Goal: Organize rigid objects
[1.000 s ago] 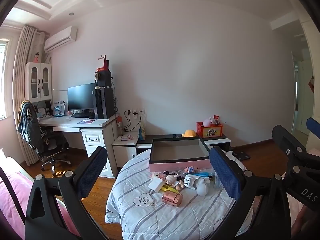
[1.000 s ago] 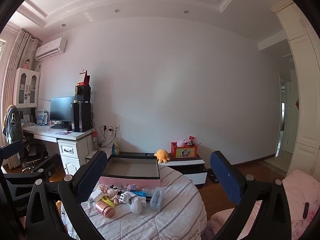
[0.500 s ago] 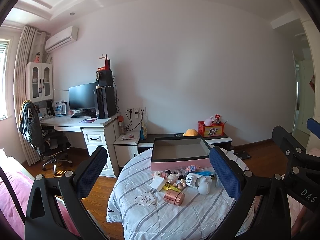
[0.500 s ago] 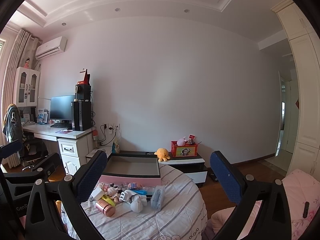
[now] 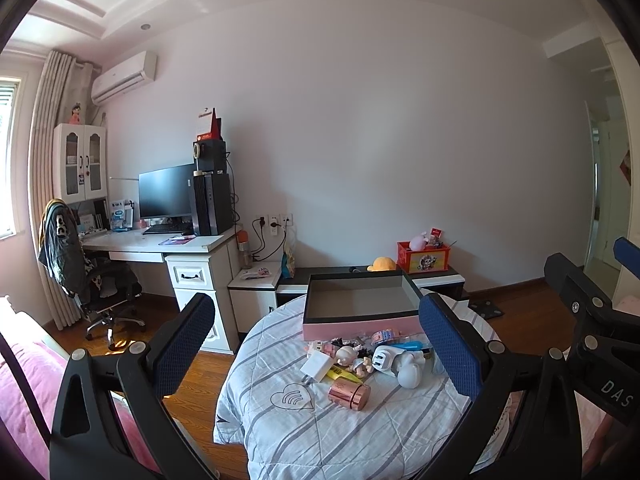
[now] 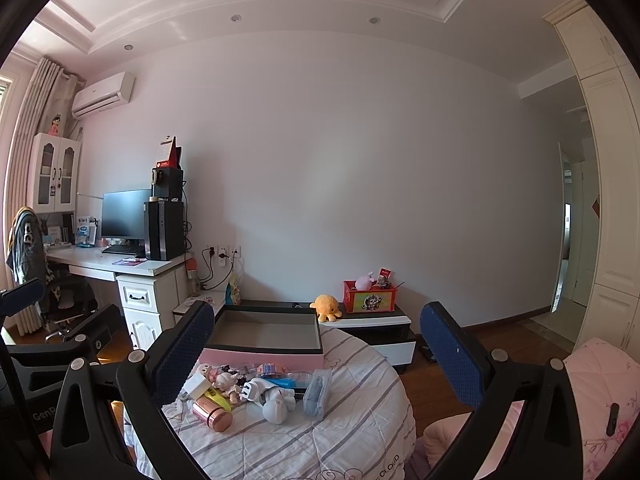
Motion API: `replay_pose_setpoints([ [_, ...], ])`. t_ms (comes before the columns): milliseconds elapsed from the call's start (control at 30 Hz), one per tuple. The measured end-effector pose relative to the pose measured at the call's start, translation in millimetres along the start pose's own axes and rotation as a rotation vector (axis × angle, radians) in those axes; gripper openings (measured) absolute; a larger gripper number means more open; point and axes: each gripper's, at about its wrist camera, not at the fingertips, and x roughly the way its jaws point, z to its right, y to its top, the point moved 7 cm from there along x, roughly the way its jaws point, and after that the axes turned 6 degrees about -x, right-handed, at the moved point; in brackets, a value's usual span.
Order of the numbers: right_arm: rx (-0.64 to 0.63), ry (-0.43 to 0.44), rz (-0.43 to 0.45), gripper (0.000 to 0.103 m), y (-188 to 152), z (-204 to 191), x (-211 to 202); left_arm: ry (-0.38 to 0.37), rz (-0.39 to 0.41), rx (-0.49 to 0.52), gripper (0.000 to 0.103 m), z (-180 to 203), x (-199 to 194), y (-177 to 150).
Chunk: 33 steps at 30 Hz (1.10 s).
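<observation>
Both grippers, left (image 5: 316,344) and right (image 6: 314,350), hover empty with fingers wide apart, while the clutter (image 5: 360,364) crowds the box's (image 5: 360,308) near wall mid-table, so a careless reach could roll the copper cylinder (image 5: 350,391) off the near edge.

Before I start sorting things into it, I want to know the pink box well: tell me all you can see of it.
The pink box is a shallow rectangular tray, open on top with no lid in sight. Its outer wall looks pink, its rim dark, its inside grey and empty. It sits flat at the far side of the round table, on the striped cloth. The heap of small items lies right against its near wall. Neither gripper touches it.
</observation>
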Motion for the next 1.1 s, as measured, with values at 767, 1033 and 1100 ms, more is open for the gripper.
replay_pose_setpoints([
  [767, 0.002, 0.002, 0.014, 0.103, -1.1, -0.3, -1.7, 0.003, 0.032, -0.001, 0.103, -7.2, -11.4, 7.1],
  [1033, 0.001, -0.004, 0.036, 0.103, 0.6, 0.0, -5.7, -0.005, 0.055, -0.004, 0.103, -3.5, -15.0, 13.6],
  [1100, 0.001, -0.003, 0.038, 0.103, 1.5, -0.2, -5.7, -0.005, 0.059, -0.005, 0.103, -3.2, -15.7, 14.8],
])
